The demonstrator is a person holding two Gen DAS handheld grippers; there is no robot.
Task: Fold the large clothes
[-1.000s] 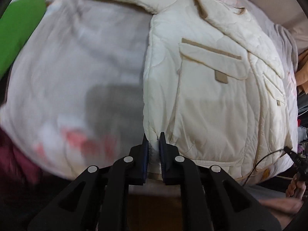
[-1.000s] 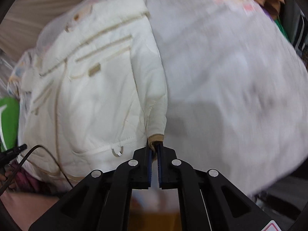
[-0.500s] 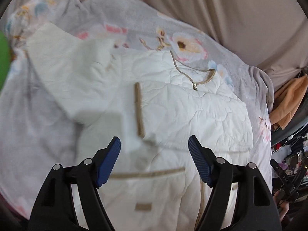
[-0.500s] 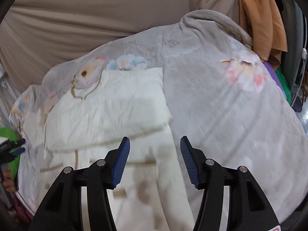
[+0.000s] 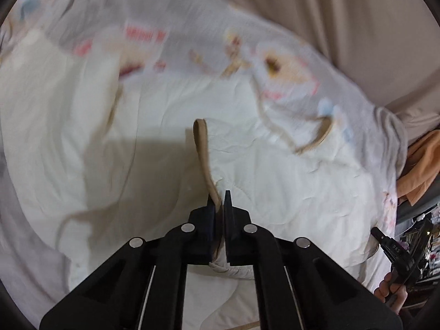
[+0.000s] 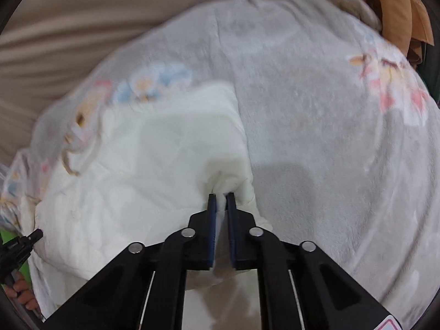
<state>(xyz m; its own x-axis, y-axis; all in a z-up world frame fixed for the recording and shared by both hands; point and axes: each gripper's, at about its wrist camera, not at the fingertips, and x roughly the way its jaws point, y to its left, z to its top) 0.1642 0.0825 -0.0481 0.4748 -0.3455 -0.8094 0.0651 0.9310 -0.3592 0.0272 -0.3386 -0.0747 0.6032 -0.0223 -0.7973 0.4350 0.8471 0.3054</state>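
A cream quilted jacket [image 5: 275, 176] with tan trim lies on a grey floral blanket [image 5: 192, 22]. My left gripper [image 5: 219, 200] is shut on the jacket's tan-edged fold [image 5: 202, 148] near the middle of the garment. In the right wrist view the jacket [image 6: 137, 165] lies left of centre, and my right gripper [image 6: 220, 200] is shut on its cream right edge. The other hand-held gripper shows at the right edge of the left view [image 5: 398, 253] and at the left edge of the right view [image 6: 19, 247].
The floral blanket [image 6: 330, 137] covers the bed out to the right. A beige curtain [image 5: 357, 13] hangs behind. Orange cloth [image 6: 396, 8] hangs at the far right, also in the left wrist view [image 5: 420, 162]. A green object [image 6: 4, 236] sits at the left edge.
Half a second ago both grippers were open above the jacket. Both have since moved down and closed on jacket fabric: the left on the tan-edged fold, the right on the right edge.
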